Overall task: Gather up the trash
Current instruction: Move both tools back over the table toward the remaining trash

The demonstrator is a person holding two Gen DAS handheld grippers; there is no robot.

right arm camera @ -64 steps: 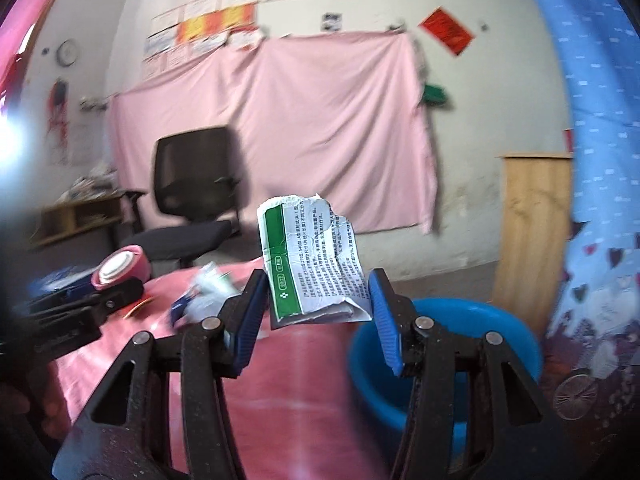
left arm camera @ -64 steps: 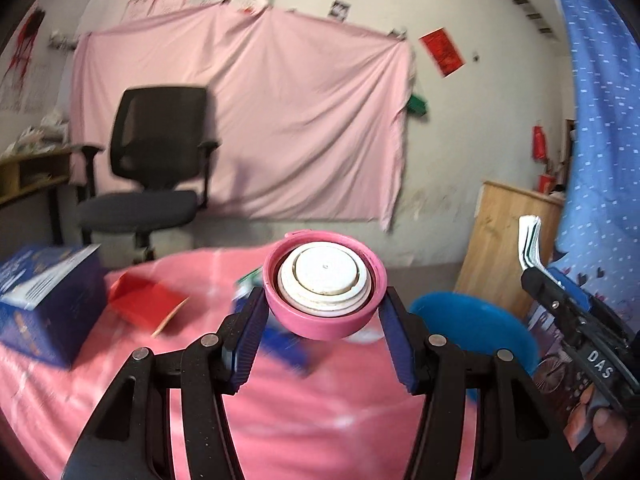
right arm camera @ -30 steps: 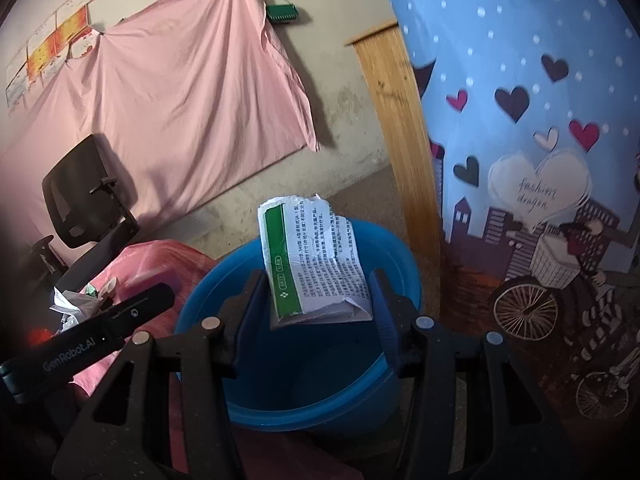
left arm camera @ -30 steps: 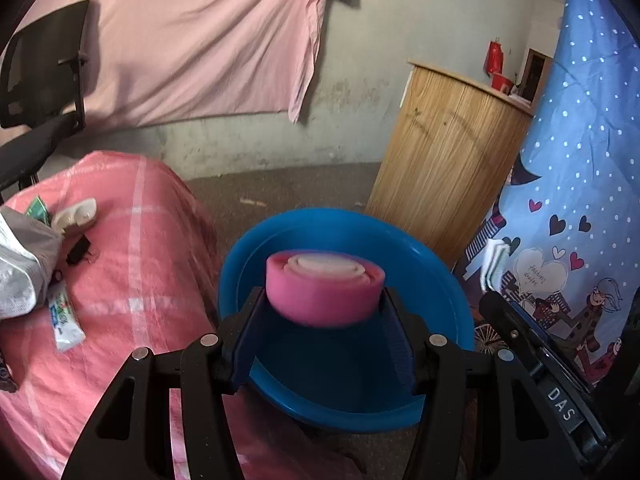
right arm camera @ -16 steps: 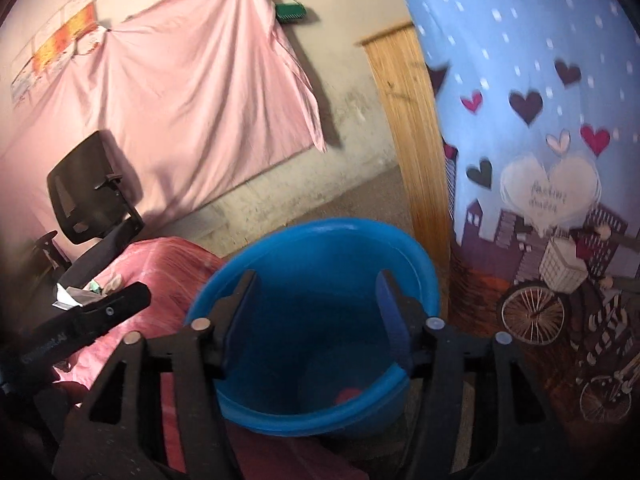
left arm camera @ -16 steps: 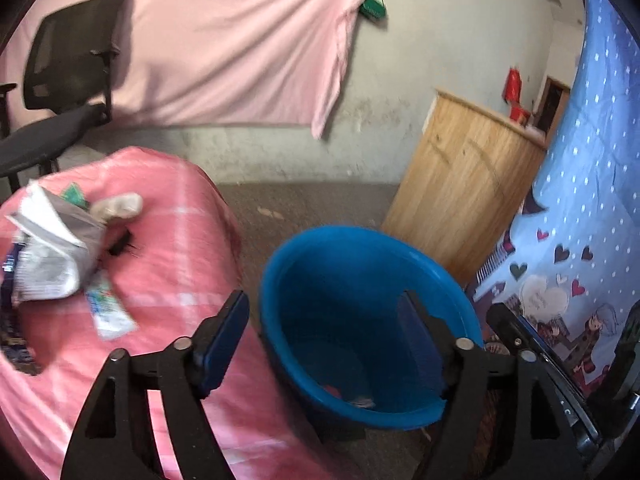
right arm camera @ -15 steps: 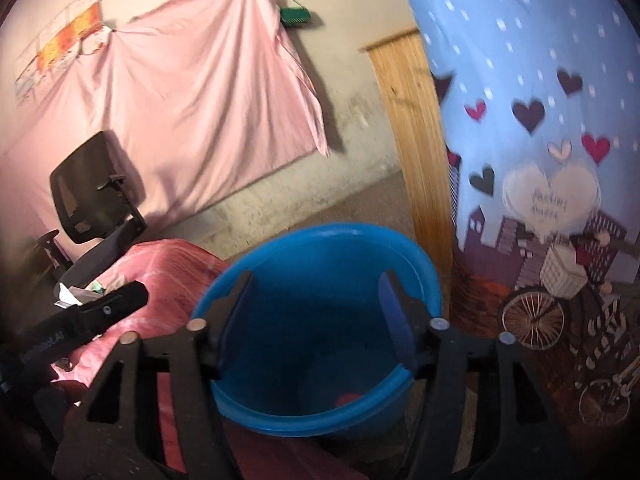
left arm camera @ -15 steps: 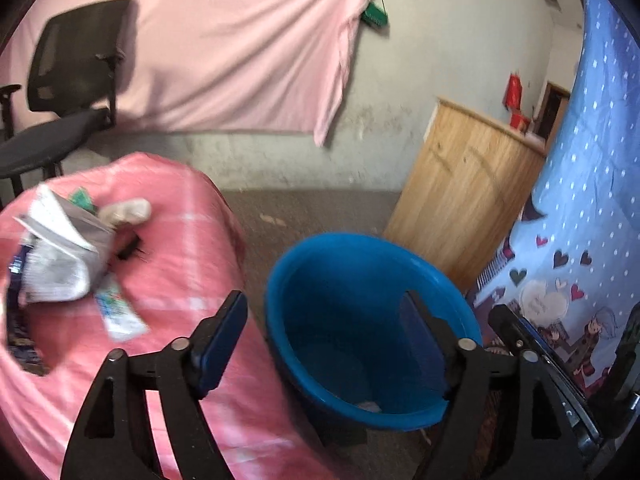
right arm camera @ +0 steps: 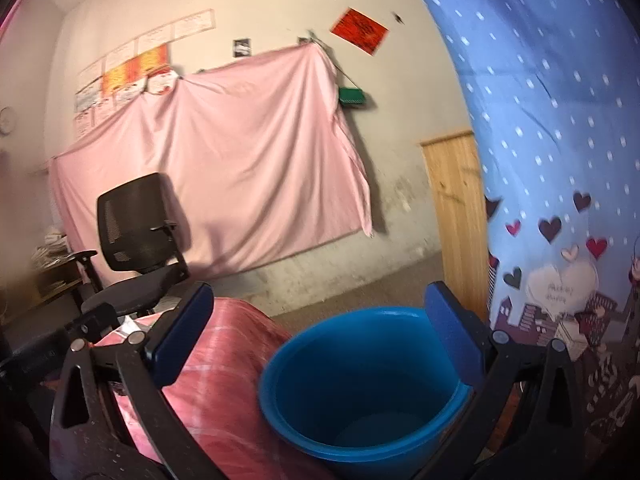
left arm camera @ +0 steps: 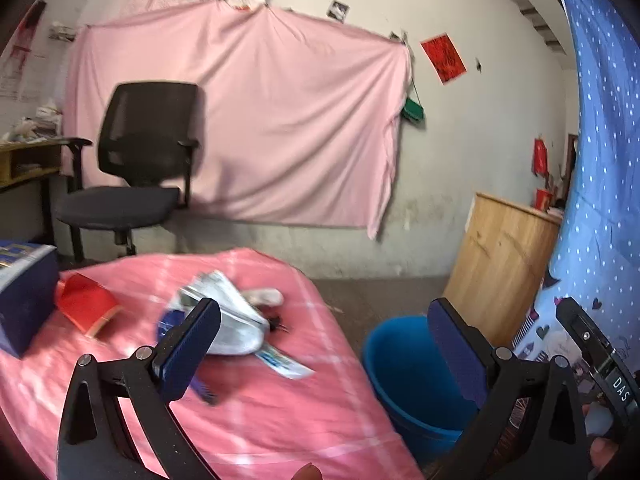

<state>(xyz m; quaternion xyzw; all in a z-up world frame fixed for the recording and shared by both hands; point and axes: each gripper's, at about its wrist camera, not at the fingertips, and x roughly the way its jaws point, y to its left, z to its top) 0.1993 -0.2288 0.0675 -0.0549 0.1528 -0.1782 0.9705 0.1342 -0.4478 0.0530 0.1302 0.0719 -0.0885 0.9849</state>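
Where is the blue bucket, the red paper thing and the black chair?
Round blue plastic bucket (right arm camera: 360, 384), right wrist view, on its inner wall.
Flat red paper packet (left arm camera: 85, 305), left wrist view, on its red top face.
Black office chair (left arm camera: 146, 128), left wrist view, on its mesh backrest.

Left gripper (left arm camera: 324, 344), no longer carrying the pink lid, is standing wide apart and swinging back from above the blue bucket (left arm camera: 404, 364) toward the litter at the desk's (left arm camera: 280, 420) right edge. Right gripper (right arm camera: 316, 332), no longer holding the green-and-white paper, is spread empty and lifting away over the bucket rim.
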